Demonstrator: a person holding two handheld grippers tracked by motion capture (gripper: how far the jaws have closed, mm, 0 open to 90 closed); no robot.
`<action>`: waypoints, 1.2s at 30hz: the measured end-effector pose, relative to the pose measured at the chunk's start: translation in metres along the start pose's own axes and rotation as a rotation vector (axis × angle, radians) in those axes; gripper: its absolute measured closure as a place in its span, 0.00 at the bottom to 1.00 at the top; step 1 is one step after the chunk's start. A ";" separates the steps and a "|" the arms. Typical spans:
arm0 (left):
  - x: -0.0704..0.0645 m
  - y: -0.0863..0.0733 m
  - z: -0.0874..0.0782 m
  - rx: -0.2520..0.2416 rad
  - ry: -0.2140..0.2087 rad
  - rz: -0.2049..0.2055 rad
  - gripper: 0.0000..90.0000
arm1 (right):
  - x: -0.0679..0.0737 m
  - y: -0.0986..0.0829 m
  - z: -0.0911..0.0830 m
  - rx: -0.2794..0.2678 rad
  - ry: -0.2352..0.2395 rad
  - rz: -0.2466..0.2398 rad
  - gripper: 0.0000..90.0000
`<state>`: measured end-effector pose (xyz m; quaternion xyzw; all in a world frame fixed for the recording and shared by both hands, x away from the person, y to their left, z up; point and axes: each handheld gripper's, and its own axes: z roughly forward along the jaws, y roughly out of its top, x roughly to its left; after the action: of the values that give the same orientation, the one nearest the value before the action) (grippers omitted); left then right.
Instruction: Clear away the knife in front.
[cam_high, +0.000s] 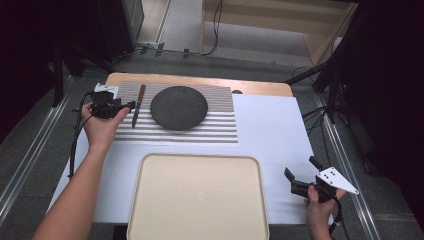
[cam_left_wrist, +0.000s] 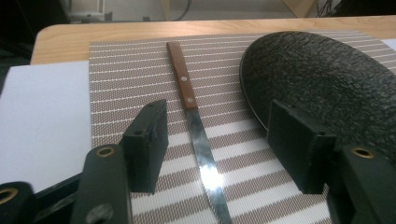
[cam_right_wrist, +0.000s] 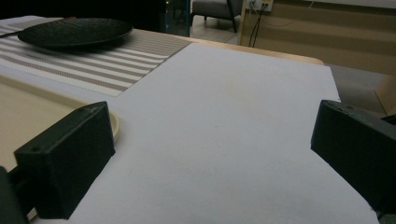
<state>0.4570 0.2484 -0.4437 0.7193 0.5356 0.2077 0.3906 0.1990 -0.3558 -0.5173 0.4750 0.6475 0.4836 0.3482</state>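
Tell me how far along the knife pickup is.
Early. Done: the left gripper is open, its jaws on either side of the knife on the striped mat. In hand: nothing yet. Left: close, lift. The right gripper waits open near the tray.

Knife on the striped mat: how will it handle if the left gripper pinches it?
The knife lies flat and thin, so probably hard to get under. Its shiny blade looks slippery; the wooden handle likely grips better. Flat, so unlikely to roll.

No legible text, labels, brands or numbers on the knife (cam_left_wrist: 188, 95), plate (cam_high: 179, 107) or tray (cam_high: 150, 200)
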 end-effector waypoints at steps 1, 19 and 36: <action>0.001 0.002 0.004 0.010 0.001 -0.005 0.43 | 0.000 0.000 0.000 0.000 0.000 0.000 0.00; 0.003 0.036 0.063 0.187 0.066 -0.043 0.64 | -0.001 0.000 0.001 0.004 0.000 0.009 0.00; -0.004 0.034 0.101 0.338 0.185 -0.051 0.82 | -0.002 0.000 0.001 0.003 0.001 0.017 0.00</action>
<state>0.5488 0.2063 -0.4779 0.7386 0.6146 0.1702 0.2185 0.1999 -0.3573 -0.5179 0.4809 0.6443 0.4856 0.3431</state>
